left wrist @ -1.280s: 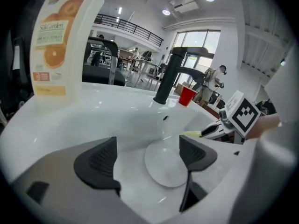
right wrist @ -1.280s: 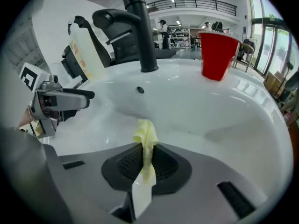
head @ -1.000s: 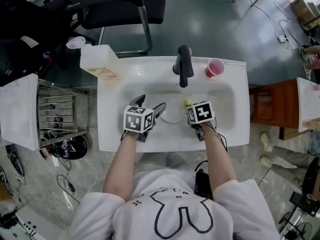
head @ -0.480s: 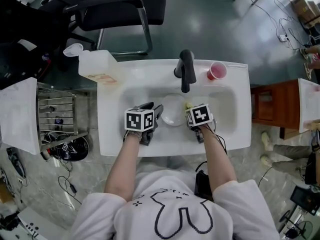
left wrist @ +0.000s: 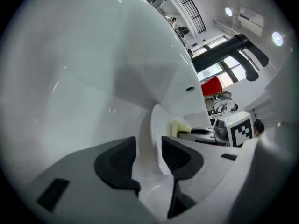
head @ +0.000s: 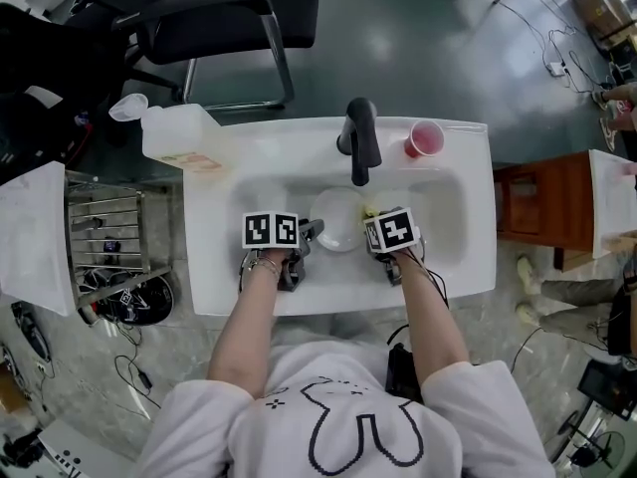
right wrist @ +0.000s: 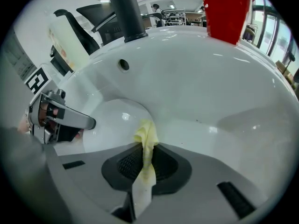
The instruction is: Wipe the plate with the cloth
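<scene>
**Cloth Lies to the Right of the Plate's Open Face**

The plate stands in the basin of the sink, in front of the faucet. It is tipped up on edge, not flat. Its upper face is turned toward the right side.

The cloth, a yellow strip, sits just beside the plate's right edge. Contact cannot be confirmed.

The right gripper is clenched on the cloth, and the free end points at the plate. The left gripper is closing its jaws on the plate's left rim, which runs between the pads.

The wiping stroke likely falls to the right gripper, moving leftward across the face while the left gripper steadies the plate.
</scene>
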Demonstrator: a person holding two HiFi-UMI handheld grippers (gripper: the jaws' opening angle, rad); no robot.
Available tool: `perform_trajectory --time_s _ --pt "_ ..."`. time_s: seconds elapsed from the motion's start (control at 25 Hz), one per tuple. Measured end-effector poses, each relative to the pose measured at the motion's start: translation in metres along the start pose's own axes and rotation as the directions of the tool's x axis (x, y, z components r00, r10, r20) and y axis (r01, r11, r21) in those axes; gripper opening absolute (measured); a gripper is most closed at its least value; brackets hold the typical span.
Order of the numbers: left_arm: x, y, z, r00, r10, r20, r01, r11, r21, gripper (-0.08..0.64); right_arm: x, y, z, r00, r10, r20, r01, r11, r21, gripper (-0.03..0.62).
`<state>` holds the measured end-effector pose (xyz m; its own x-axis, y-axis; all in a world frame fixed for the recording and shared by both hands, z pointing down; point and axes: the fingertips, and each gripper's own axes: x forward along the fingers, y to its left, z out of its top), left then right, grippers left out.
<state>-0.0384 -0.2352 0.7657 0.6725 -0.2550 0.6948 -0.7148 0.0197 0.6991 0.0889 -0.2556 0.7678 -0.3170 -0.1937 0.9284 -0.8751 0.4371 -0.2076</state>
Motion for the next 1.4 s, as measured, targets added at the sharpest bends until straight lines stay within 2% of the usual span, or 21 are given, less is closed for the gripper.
perform_trajectory --time_s 0.2,0.32,0.44,0.6,0.76,0.96,1.12,1.24,1.4 --pt "0.006 -0.001 0.002 0.999 -0.033 0.023 0.034 0.998 -0.050 0.119 0.000 -0.001 0.000 1.000 0.006 0.018 -0.007 1.000 0.021 0.051" --pt "0.009 -0.009 0.005 0.997 -0.070 0.042 0.073 0.995 -0.070 0.032 0.000 -0.002 0.000 1.000 0.013 0.021 -0.013 0.999 0.038 0.051" --pt "0.006 -0.016 0.005 0.993 -0.101 0.055 0.106 0.990 -0.096 0.020 -0.003 -0.003 -0.002 0.999 0.021 0.027 -0.023 0.997 0.078 0.051" --pt "-0.002 -0.021 0.002 0.994 -0.098 0.045 0.100 0.993 -0.061 0.018 -0.016 -0.004 -0.002 0.997 0.035 0.071 -0.047 0.985 0.166 0.051" --pt "-0.014 -0.028 0.000 0.995 -0.086 0.046 0.087 0.996 -0.005 0.018 -0.037 -0.002 0.003 0.992 0.024 0.120 -0.037 0.993 0.108 0.051" --pt "-0.035 -0.044 0.001 0.991 -0.098 0.092 0.095 0.995 0.031 0.018 -0.077 -0.001 0.022 0.975 0.020 0.222 -0.035 0.997 0.064 0.051" --pt "-0.059 -0.054 0.003 0.984 -0.093 0.154 0.087 0.995 0.045 0.017 -0.113 0.005 0.033 0.952 0.035 0.306 -0.050 0.998 0.041 0.051" --pt "-0.079 -0.060 0.008 0.971 -0.093 0.219 0.084 0.995 0.052 0.018 -0.141 0.005 0.040 0.935 0.017 0.354 -0.024 1.000 0.017 0.051" --pt "-0.107 -0.067 0.017 0.953 -0.076 0.293 0.048 0.994 0.103 0.018 -0.174 0.011 0.054 0.905 0.005 0.424 -0.006 1.000 -0.001 0.051"
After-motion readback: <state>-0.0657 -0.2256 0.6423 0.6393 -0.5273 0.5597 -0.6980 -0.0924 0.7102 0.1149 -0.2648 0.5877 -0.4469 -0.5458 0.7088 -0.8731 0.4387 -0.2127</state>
